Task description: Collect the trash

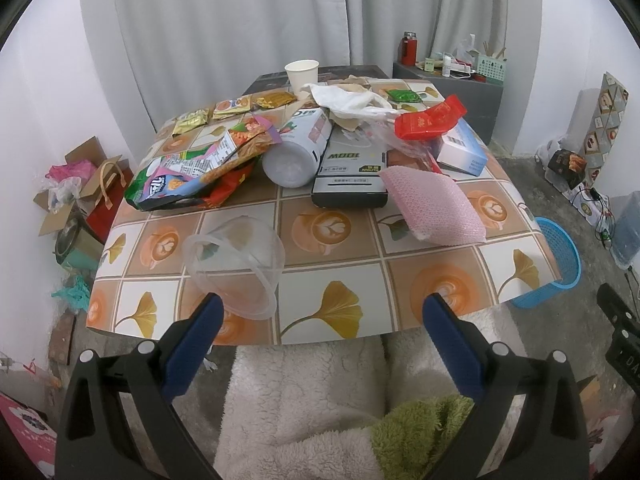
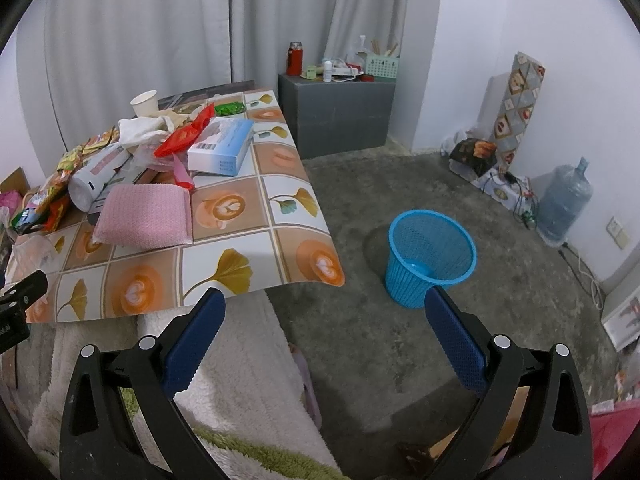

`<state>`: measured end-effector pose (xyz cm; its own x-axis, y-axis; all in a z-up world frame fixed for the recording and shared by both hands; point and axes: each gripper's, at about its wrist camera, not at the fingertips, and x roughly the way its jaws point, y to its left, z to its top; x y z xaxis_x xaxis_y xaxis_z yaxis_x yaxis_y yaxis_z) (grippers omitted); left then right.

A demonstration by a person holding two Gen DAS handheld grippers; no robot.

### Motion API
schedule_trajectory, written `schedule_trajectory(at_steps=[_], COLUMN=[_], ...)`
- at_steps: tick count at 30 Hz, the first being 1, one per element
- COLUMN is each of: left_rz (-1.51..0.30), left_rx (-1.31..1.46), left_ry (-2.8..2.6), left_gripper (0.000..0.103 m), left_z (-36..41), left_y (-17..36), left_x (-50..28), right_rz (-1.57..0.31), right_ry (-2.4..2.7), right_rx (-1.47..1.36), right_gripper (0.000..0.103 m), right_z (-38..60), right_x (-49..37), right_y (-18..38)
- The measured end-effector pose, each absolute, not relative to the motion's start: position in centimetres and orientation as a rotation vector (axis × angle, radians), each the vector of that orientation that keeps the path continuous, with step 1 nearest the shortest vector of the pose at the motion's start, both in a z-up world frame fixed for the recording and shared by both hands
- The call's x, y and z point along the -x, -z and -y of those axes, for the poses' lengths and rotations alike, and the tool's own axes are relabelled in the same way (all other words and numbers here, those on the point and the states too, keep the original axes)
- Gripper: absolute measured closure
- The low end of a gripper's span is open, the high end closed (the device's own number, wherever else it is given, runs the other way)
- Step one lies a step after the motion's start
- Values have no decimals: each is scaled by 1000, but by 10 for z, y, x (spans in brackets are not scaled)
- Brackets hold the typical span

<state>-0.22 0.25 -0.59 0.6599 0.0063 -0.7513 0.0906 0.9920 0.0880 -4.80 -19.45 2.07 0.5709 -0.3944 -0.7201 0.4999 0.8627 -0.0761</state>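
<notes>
Grey curtains (image 1: 240, 20) and white walls are seen behind a desk (image 1: 320, 280) covered in a tile-and-leaf patterned sheet. Trash is piled on the far half of the desk: snack bags (image 1: 192, 172) at left, a white bottle (image 1: 296, 152) lying on its side beside them, a black box (image 1: 348, 172) next to the bottle, a pink bubble-wrap pouch (image 1: 432, 208) partly on the box, a red wrapper (image 1: 428, 120), a blue-white box (image 1: 464, 152) and a paper cup (image 1: 302, 74) at the back. A clear plastic bowl (image 1: 236, 260) is tipped on its side near the front edge, just ahead of the left claw (image 1: 320, 308).

Left claw is held released, jaws spread wide, nothing between them; its left finger (image 1: 196, 344) is seen overlapping the bowl's rim, contact cannot be confirmed.

Right claw (image 2: 322, 304) is likewise released and empty, held off the desk's right front corner. A blue mesh bin (image 2: 430, 256) is seen on the concrete floor (image 2: 360, 360), well apart from the desk, right of it. A fleece-covered lap (image 1: 300, 400) is visible below both claws.
</notes>
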Motion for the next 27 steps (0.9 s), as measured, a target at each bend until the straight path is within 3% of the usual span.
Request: schedule_trajectory(at_steps=[27], left_rz=[-852], left_rx=[-124], left_ry=[46], left_gripper=[5], left_z=[-2], left_y=[7], left_x=[2], right_rz=[-806], right_ry=[527], right_rx=[-138], right_gripper=[8], right_z=[197], right_x=[43], right_y=[-16])
